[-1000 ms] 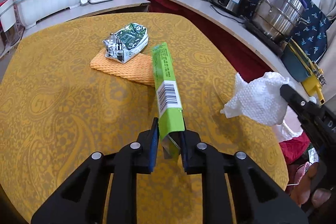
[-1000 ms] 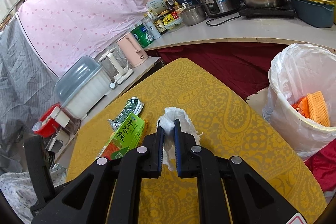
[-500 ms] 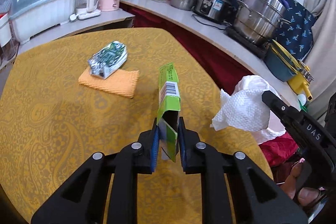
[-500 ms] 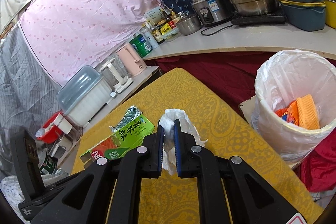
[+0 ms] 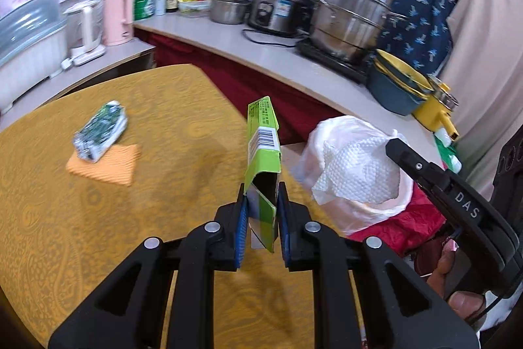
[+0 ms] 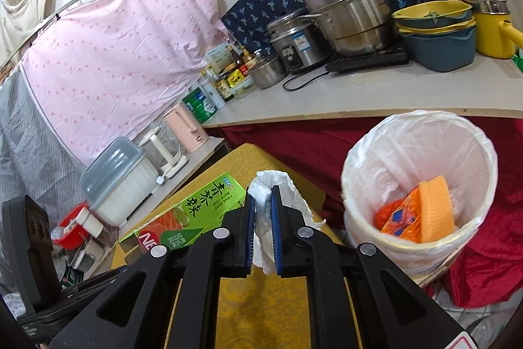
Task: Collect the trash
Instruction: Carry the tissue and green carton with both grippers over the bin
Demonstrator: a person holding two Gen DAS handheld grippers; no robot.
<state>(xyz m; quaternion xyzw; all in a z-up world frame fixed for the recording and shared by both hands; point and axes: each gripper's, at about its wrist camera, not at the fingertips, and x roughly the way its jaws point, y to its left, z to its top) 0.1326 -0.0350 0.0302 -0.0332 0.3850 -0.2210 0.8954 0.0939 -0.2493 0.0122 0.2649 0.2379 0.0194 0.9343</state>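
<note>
My left gripper [image 5: 261,201] is shut on a long green carton [image 5: 263,146], held above the yellow table's right edge; the carton also shows in the right wrist view [image 6: 193,211]. My right gripper [image 6: 261,208] is shut on a crumpled white paper towel [image 6: 287,188], which also shows in the left wrist view [image 5: 356,172] over the bin. A white-lined trash bin [image 6: 421,133] stands beside the table, right of both grippers, holding orange trash [image 6: 421,215]. A crumpled green-and-silver wrapper [image 5: 101,130] lies on an orange cloth [image 5: 104,165] on the table.
The yellow patterned table [image 5: 65,218] lies below the left gripper. A counter [image 6: 392,90] behind holds steel pots, a rice cooker, bowls, bottles and a pink kettle [image 5: 117,15]. Red cloth [image 6: 483,267] lies around the bin's base.
Both grippers have swung right toward the bin with the carton and the paper towel. The bin is nearer and larger in the right wrist view. The wrapper and cloth have fallen back left.
</note>
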